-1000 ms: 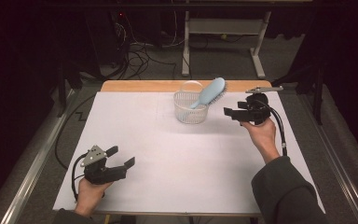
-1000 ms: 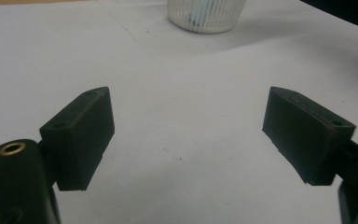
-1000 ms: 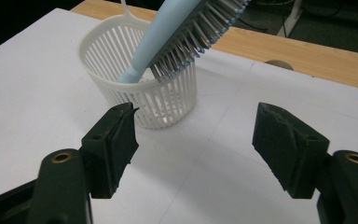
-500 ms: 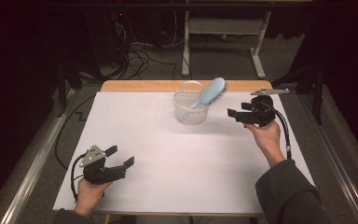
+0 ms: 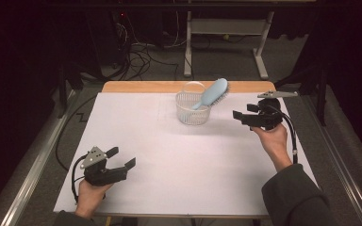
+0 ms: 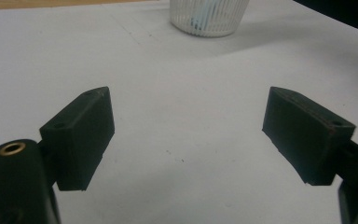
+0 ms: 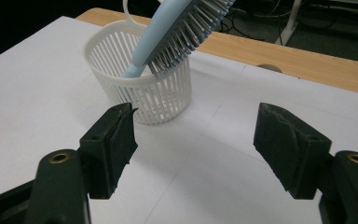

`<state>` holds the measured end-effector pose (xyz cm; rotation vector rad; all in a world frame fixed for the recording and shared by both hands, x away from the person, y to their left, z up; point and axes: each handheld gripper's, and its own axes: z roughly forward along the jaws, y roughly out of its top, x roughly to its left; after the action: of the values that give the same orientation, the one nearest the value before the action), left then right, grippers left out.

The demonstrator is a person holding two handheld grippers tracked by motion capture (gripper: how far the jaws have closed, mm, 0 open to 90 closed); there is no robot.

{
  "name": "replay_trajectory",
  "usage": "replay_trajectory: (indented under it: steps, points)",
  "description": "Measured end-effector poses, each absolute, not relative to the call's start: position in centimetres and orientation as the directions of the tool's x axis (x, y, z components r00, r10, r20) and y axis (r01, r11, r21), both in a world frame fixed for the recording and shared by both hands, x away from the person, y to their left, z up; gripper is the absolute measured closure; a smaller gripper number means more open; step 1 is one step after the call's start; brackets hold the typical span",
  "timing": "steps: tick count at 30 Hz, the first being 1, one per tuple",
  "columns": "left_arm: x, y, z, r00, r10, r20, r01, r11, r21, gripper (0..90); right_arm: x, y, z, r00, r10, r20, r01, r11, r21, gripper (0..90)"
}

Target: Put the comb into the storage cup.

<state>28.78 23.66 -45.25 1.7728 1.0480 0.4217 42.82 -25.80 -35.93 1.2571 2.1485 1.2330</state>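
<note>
The counter (image 5: pixel 169 155) is covered by a white sheet, with a strip of pale wood (image 5: pixel 136 86) bare along its far edge. Metal rails (image 5: pixel 28 183) run down both sides. Beyond it lies a grey floor where black cables (image 5: pixel 143 54) tangle beside a white metal stand (image 5: pixel 226 28). The room behind is dark.

I held the left gripper (image 5: pixel 122 159) low at the near left corner of the table (image 5: pixel 136 136), jaws spread wide and empty. My right gripper (image 5: pixel 239 117) hovered over the table's far right side, forearm raised, jaws parted with nothing between them.
</note>
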Motion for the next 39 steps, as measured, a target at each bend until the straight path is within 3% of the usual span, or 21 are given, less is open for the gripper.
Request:
replay_trajectory:
  steps: [39]
  points:
    - [28.8,23.7,-45.2,0.563,0.808,-0.175,0.461,-0.131,0.878,15.9,39.6,-28.1,-36.0,-0.545,0.832,0.104,0.456,0.190,0.869,28.3]
